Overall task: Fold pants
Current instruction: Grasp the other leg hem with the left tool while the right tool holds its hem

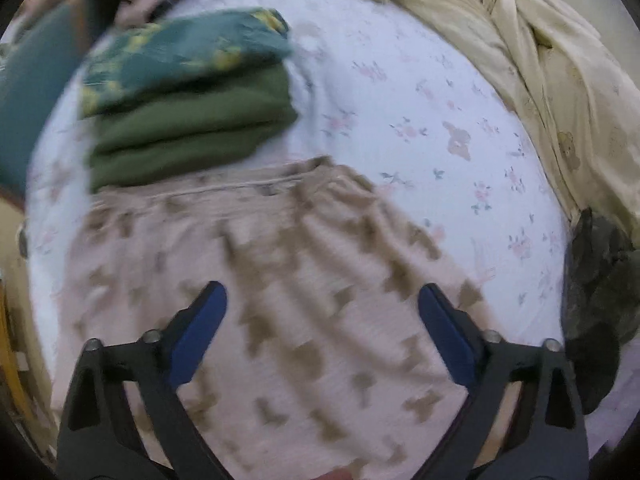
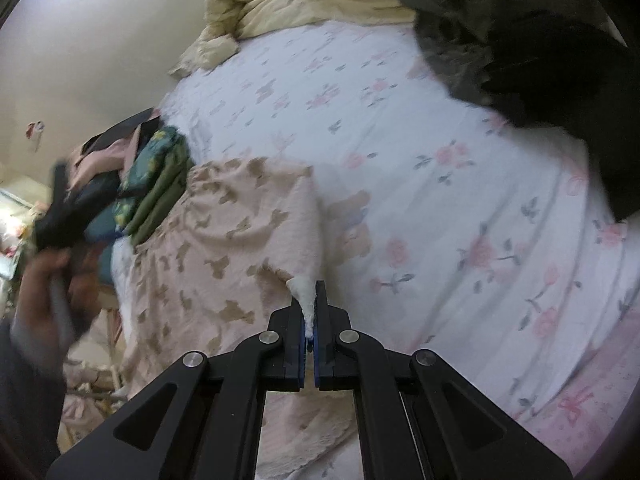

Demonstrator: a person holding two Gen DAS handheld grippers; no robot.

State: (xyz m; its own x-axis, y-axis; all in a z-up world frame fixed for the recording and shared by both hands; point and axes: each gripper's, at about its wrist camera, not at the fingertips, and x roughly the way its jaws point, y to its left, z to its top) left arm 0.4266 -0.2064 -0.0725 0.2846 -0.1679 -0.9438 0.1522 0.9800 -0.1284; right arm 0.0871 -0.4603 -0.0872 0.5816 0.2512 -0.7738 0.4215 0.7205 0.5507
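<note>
- On the bed [image 1: 420, 92], floral sheet: pink pants [image 1: 280, 280] with a tan butterfly print, spread flat, waistband toward the folded stack.
- Just beyond the waistband: stack of folded clothes [image 1: 188, 96], a teal yellow-flowered piece on top of olive-green ones, its lower edge touching the pants.
- Left gripper [image 1: 322, 304]: released, jaws wide apart, above the middle of the pants; no fabric is pressed between the blue pads (this view is motion-blurred).
- Right gripper [image 2: 309, 304]: clenched on a corner of the pants, a tuft of the pale inner side pinched between the pads and lifted off the sheet.
- Far side of the bed: cream comforter [image 1: 540, 64], bunched against the wall.
- Right-hand edge of the left wrist view: dark grey garment pile [image 1: 600, 288], well apart from the pants.
- Left edge of the right wrist view: person's hand [image 2: 44, 280], blurred, around a dark gripper body.
</note>
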